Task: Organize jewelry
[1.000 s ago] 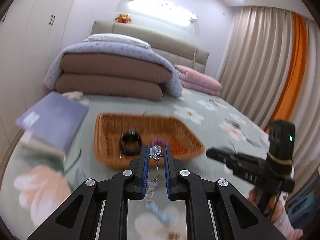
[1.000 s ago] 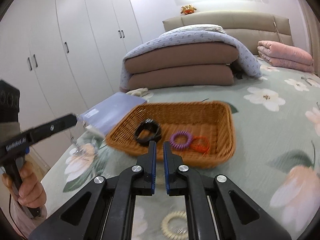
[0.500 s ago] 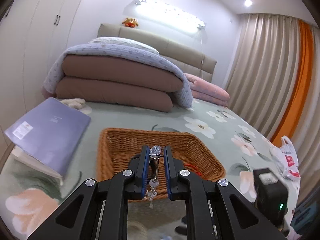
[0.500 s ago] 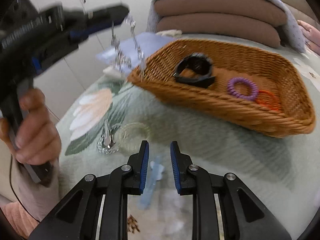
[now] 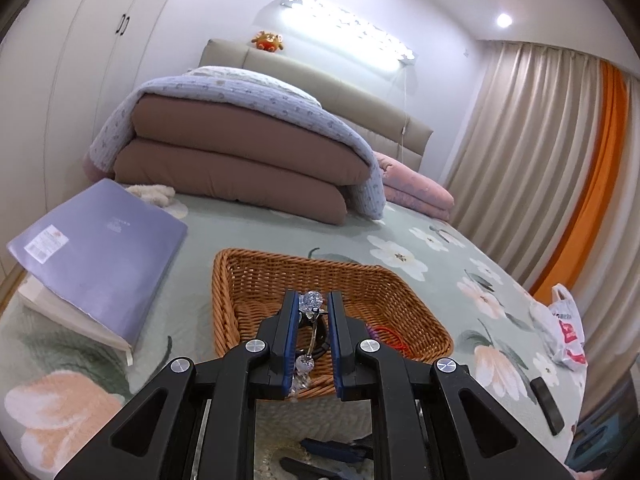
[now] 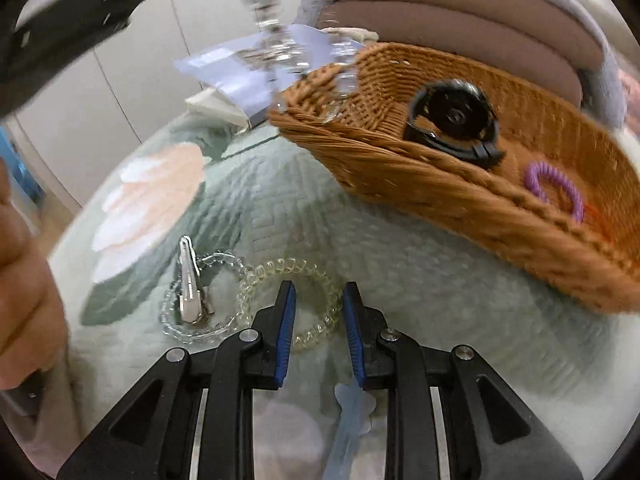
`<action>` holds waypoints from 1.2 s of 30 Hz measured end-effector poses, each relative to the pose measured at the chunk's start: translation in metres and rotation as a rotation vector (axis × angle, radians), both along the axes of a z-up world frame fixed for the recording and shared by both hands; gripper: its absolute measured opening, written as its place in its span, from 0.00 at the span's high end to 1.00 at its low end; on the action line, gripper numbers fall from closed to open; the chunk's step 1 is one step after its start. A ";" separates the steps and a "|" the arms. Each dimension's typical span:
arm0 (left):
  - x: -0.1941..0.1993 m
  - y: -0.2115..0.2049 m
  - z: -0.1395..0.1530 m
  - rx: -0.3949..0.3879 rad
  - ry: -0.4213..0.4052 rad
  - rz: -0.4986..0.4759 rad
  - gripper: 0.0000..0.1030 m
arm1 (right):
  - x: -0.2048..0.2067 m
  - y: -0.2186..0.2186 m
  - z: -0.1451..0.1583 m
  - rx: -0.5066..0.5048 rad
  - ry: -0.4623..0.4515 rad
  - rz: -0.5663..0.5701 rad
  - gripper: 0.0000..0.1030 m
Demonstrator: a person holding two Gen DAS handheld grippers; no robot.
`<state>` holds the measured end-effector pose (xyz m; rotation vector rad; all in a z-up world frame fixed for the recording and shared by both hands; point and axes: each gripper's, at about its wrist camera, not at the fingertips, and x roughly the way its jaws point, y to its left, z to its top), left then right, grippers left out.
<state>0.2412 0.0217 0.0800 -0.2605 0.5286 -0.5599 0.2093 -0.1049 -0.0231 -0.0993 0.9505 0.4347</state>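
My left gripper (image 5: 313, 308) is shut on a crystal bead chain (image 5: 312, 302), which hangs down between its fingers just before the near rim of the wicker basket (image 5: 248, 280). In the right wrist view the same chain (image 6: 272, 40) dangles, blurred, over the basket's corner (image 6: 320, 120). The basket holds a black watch (image 6: 452, 120), a purple coil tie (image 6: 556, 188) and an orange tie. My right gripper (image 6: 319, 300) is open and points down at a clear coil hair tie (image 6: 256, 272) on the bedspread, its left finger over the ring. Nothing is gripped.
A silver clip on a clear bead bracelet (image 6: 188, 280) lies left of the coil tie, and a pale blue clip (image 6: 352, 412) lies under my right gripper. A purple book (image 5: 100, 248), folded quilts (image 5: 240, 152), a phone (image 5: 546, 404) and a plastic bag (image 5: 564, 332) are on the bed.
My right gripper has dropped towards the bedspread, tilted down and opened its jaws over the clear coil tie. The left gripper carried the crystal chain closer to the basket.
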 end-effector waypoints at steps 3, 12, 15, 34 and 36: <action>0.001 0.002 -0.001 -0.010 0.003 0.000 0.86 | -0.005 0.008 0.000 -0.039 -0.033 0.017 0.89; 0.004 0.000 -0.003 -0.011 0.000 -0.006 0.86 | -0.040 -0.044 0.047 0.041 -0.149 -0.059 0.89; 0.007 -0.004 -0.003 -0.022 -0.002 -0.012 0.86 | -0.035 -0.075 0.072 0.056 -0.220 -0.146 0.89; 0.030 -0.055 -0.042 0.147 0.052 0.010 0.85 | 0.042 -0.159 0.043 0.221 -0.145 -0.422 0.87; 0.032 -0.052 -0.043 0.126 0.080 -0.004 0.74 | 0.038 -0.162 0.044 0.245 -0.153 -0.420 0.82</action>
